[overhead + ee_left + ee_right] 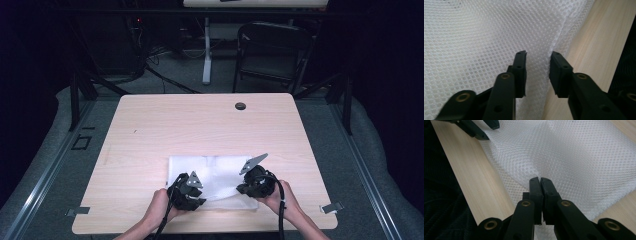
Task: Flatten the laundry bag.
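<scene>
**Two grippers at the near edge of a white mesh cloth**

Black jaws fill the foreground of both gripper views, and under them lies the white mesh cloth (212, 181), spread flat on the near half of the wooden table (200, 125), just in front of the person's hands.

Starting at the left: the left gripper (192, 196) sits over the cloth's near left corner. Seen along its own jaws, the left gripper (537, 67) stands apart, with a raised fold of the cloth's edge (549, 47) running up between the pads; they do not look to be pressing on it yet. That placement suggests a pinch being lined up on the hem, right where cloth meets bare wood.

Moving right: the right gripper (245, 189) rests on the cloth's near right part. Its own view shows the right gripper (540, 180) with jaws together, clamped on a small puckered ridge of mesh (536, 171), the fabric drawing into creases toward the tips. Holding that side fast likely keeps the cloth from sliding while the other corner is taken, so both can lift or fold it together.
</scene>
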`<state>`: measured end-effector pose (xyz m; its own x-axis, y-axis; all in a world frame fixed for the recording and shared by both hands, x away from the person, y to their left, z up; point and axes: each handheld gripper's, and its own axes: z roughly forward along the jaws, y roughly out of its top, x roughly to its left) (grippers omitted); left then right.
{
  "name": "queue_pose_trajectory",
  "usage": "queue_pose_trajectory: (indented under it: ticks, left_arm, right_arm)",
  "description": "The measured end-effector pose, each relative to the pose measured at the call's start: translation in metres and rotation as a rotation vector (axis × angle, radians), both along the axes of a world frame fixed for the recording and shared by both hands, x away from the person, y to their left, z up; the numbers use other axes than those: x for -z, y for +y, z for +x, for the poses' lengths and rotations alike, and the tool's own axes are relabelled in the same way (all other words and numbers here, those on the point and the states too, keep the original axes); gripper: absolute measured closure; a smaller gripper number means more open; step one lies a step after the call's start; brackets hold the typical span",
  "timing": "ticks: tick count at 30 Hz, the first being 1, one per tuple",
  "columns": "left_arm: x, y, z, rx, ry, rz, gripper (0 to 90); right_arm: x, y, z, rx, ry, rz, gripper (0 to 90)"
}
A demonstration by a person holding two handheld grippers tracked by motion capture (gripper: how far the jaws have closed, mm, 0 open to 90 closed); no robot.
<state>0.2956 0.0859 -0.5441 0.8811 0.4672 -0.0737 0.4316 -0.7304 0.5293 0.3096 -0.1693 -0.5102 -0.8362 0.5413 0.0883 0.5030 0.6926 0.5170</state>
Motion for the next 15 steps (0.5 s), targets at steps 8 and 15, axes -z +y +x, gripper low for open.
queue_pose_trajectory:
  ticks: [8,15]
  left_arm:
    - [-0.001,0.0007,-0.0013,-0.006,-0.011,-0.019,87.8]
    - [-0.0051,0.0028,-0.0012,-0.011,-0.018,-0.036,89.6]
  right_arm:
    - [0.0003,-0.0001,0.0009,0.005,-0.001,-0.001,88.4]
    - [-0.0016,-0.0015,0.0011,0.008,-0.012,0.012,88.4]
